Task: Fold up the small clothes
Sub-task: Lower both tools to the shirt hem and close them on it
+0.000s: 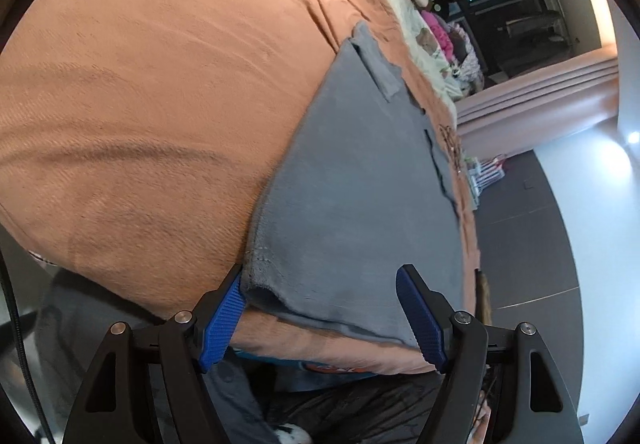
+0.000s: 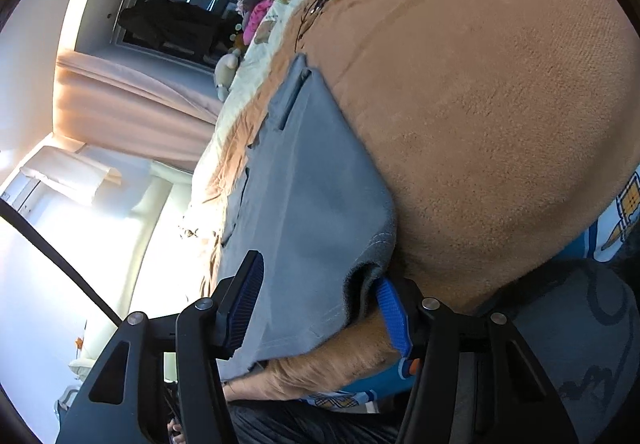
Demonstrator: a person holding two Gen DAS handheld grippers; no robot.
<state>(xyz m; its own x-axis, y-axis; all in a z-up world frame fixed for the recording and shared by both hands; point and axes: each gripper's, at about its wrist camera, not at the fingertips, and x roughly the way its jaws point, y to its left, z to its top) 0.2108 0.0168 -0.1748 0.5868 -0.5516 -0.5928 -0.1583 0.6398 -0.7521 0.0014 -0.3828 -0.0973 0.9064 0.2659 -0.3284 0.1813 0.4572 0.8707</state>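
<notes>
While both grippers stood at the near hem, the step in hand appeared to be the taking of the two lower corners for a fold away from the person.

Item, left gripper (image 1: 320, 314): jaws spread wide, nothing held; one blue pad (image 1: 222, 324) touching the hem corner, the other over the cloth further along the hem.

Item, right gripper (image 2: 320, 308): jaws likewise wide and empty; one pad (image 2: 394, 318) tucked just under the curled corner, the other resting over the cloth.

Item, garment (image 1: 352, 184): small, grey, soft knit, laid flat on an orange blanket (image 1: 140, 104) near the bed's edge, hem toward the person, narrow end far. Corners curled up slightly on both sides.

Advice for the step: each claw would best close on the garment's corner alone, one pad under and one over, without pinching the blanket's pile beneath. Both corners should rise together and travel level, so the fold line runs straight across. The fabric looked limp and likely to sag in the middle if the grippers drew apart unevenly.

Item, containers: none discernible. A heap of mixed clothes, pink among them (image 1: 436, 30), lay at the bed's far end; whether a basket held it could not be told.
</notes>
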